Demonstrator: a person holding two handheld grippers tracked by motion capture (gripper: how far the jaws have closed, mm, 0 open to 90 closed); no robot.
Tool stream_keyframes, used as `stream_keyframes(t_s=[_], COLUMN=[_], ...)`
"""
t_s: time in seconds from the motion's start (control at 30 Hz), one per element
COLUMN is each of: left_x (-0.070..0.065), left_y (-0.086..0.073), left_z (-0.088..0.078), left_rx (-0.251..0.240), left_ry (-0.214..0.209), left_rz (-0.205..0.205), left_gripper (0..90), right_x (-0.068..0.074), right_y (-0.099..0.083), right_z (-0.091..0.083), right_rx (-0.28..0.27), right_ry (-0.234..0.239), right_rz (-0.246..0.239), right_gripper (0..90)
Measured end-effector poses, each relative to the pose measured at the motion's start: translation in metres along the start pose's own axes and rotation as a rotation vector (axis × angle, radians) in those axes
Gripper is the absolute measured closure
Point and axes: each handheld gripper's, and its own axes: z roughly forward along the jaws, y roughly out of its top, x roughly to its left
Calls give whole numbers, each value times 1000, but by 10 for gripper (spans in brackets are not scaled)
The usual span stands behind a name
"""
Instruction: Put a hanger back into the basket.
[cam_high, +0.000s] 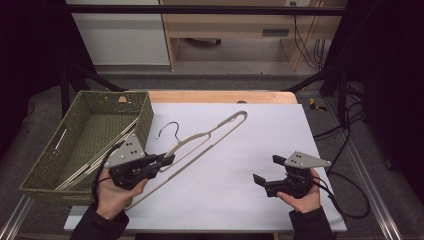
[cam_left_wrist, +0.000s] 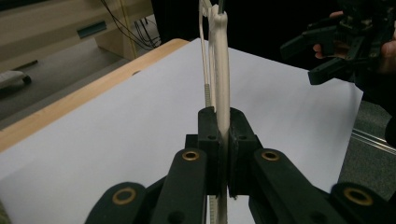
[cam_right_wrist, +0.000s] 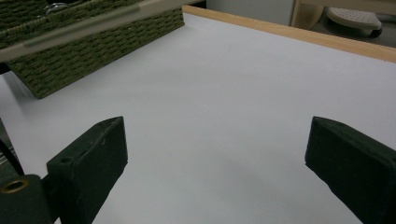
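Note:
A cream clothes hanger (cam_high: 210, 134) with a dark wire hook (cam_high: 170, 127) is held slanting over the white sheet. My left gripper (cam_high: 169, 159) is shut on the hanger near its neck; in the left gripper view the two pads pinch the cream bar (cam_left_wrist: 222, 84), which runs straight up and away. My right gripper (cam_high: 267, 170) hovers over the sheet's right side, open, with nothing between its jaws. In the right gripper view its pads (cam_right_wrist: 95, 161) stand wide apart above bare white sheet, and the blurred hanger bar (cam_right_wrist: 88, 25) crosses the top left.
A green woven basket (cam_high: 146, 114) sits at the table's left edge with more cream hangers (cam_high: 82, 167) lying inside. The white sheet (cam_high: 260, 135) covers a wooden table (cam_high: 220, 96). Cables trail at the right, and furniture stands beyond the table.

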Motion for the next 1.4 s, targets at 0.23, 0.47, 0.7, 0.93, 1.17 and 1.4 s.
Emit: stream_keyframes(t_s=[0.23, 0.47, 0.7, 0.93, 1.17, 1.4], left_x=[24, 51, 80, 102, 127, 146], left_y=[15, 19, 16, 7, -5, -24], left_z=[-22, -39, -58, -79, -92, -104], left_rx=[-19, -12, -9, 21, 60, 91], left_ry=[49, 112, 173, 246, 298, 332], left_rz=[4, 18, 2, -5, -7, -17], left_gripper=[861, 861, 861, 861, 861, 860], right_x=[-4, -5, -4, -5, -5, -5], right_y=[-4, -4, -4, -5, -5, -5], right_z=[-6, -9, -10, -10, -10, -10], right_rx=[-2, -6, -8, -15, -8, -13], right_ry=[-22, -41, -55, -50, -47, -51], right_rz=[8, -3, -3, 0, -3, 3], right_gripper=[56, 50, 48, 52, 54, 58])
